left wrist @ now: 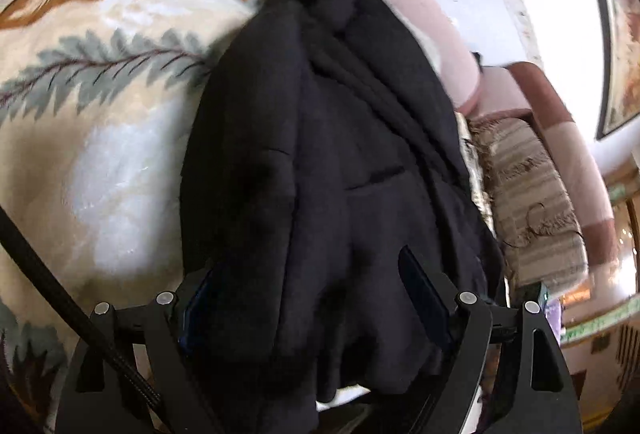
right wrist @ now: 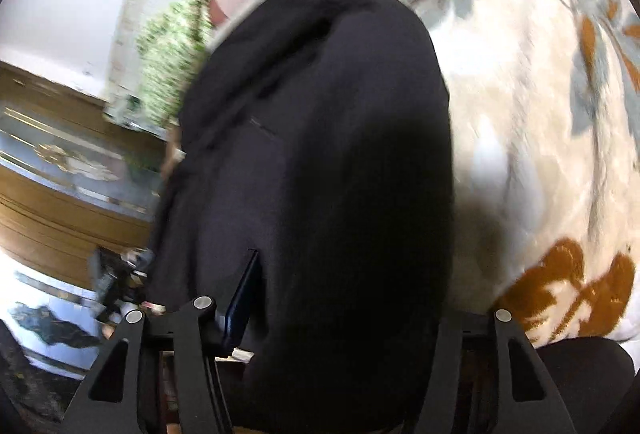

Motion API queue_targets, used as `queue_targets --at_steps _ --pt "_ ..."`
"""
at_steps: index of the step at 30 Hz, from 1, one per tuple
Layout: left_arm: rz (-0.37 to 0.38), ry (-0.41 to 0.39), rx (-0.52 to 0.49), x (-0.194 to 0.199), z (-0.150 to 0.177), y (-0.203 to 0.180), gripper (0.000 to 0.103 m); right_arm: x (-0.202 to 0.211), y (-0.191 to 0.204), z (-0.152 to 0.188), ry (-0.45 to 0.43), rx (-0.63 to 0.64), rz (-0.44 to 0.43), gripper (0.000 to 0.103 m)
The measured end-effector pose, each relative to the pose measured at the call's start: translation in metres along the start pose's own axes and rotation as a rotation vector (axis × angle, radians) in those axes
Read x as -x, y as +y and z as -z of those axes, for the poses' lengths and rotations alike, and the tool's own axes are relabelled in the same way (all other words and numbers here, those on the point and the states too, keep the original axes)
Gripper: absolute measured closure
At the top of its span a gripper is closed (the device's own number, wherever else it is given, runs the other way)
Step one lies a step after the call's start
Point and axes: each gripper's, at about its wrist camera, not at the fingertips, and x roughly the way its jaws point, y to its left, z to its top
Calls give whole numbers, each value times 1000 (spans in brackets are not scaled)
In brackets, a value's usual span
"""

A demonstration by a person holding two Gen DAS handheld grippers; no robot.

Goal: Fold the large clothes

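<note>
A large black garment [left wrist: 320,154] with a slit pocket lies bunched along the edge of a bed with a cream leaf-patterned blanket [left wrist: 100,94]. In the left wrist view my left gripper [left wrist: 316,298] has both fingers around a thick bundle of the black cloth, which drapes over and hides much of the left finger. In the right wrist view the same black garment [right wrist: 320,154] fills the middle. My right gripper [right wrist: 340,294] holds a fold of it; only the left finger [right wrist: 244,298] shows, the right one is buried in cloth.
A green-and-white patterned cloth [right wrist: 176,50] lies past the garment's far end. A striped beige fringed fabric [left wrist: 532,206] and a pink-and-maroon headboard [left wrist: 440,34] run along the bed's side. A wooden cabinet with gold trim [right wrist: 60,162] stands beyond the bed.
</note>
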Motion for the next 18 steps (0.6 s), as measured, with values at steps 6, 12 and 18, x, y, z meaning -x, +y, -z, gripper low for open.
queue_targets --at_steps 6,12,18 --pt "-284 -31 -93 -1 7 -33 76 2 15 7 -78 38 66 77" --pt "-201 -180 -117 75 -16 -72 90 49 53 -12 -187 75 -74 89" --pt "-179 -231 -172 112 13 -89 90 86 93 -6 -247 141 -195 89"
